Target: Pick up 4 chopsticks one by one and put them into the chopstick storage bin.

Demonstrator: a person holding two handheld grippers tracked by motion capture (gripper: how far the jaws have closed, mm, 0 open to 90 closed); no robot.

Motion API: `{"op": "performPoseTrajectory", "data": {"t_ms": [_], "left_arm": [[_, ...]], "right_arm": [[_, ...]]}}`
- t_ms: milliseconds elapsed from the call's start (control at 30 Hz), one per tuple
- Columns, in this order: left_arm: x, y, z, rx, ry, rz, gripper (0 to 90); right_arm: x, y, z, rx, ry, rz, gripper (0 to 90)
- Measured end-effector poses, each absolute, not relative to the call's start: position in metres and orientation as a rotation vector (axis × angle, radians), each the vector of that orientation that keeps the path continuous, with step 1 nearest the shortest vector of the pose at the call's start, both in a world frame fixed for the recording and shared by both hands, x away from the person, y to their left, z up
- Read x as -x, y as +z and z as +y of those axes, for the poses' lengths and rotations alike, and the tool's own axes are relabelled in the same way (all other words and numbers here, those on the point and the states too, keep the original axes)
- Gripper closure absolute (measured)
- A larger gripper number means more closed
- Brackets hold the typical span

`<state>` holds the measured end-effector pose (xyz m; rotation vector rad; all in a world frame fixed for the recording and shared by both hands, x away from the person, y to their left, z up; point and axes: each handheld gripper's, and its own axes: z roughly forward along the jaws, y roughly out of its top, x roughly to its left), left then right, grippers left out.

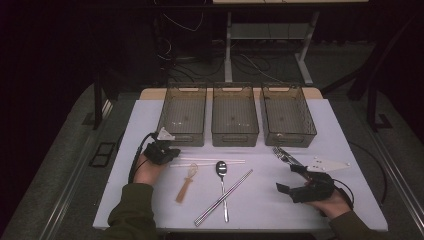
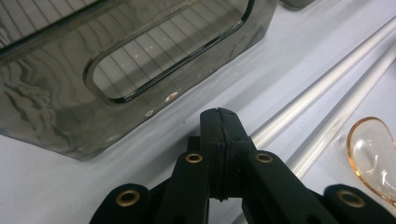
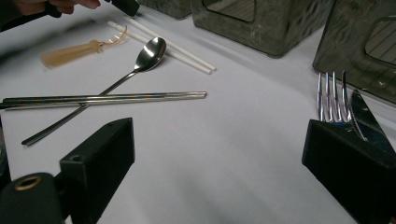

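Left claw closed, empty, tips just beside the pair of thin white plastic chopsticks lying on the tabletop right of it. Light, stiff, slick, roll easily; pinch mid-length. Right claw open, empty.

The left gripper had its two black jaws pressed flat together, with nothing visible between them, its tip resting low over the white table cover. Just beyond the tip, two white chopsticks lay side by side and ran diagonally toward the upper right corner. Whether the tip touched the nearer stick could not be told. At the right edge sat the bowl of a clear amber spoon, close beside the chopsticks. A smoky translucent bin with a cut-out handle slot stood at upper left.
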<state>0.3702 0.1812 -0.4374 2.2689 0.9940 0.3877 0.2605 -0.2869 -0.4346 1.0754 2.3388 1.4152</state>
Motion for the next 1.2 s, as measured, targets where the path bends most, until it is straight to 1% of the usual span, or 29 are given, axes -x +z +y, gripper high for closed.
{"op": "performPoseTrajectory", "data": {"t_ms": [367, 1133, 1200], "left_arm": [[-0.364, -0.438, 0.178, -2.33, 0.399, 0.968, 89.6], [-0.349, -0.437, 0.188, -2.324, 0.385, 0.958, 89.4], [-0.349, -0.435, 0.189, -2.304, 0.393, 0.955, 86.6]], "right_arm": [[-0.261, -0.435, -0.287, -1.075, 1.412, 2.337, 9.5], [-0.261, -0.434, -0.287, -1.071, 1.417, 2.338, 9.5], [-0.261, -0.434, -0.287, -1.072, 1.417, 2.338, 9.5]]}}
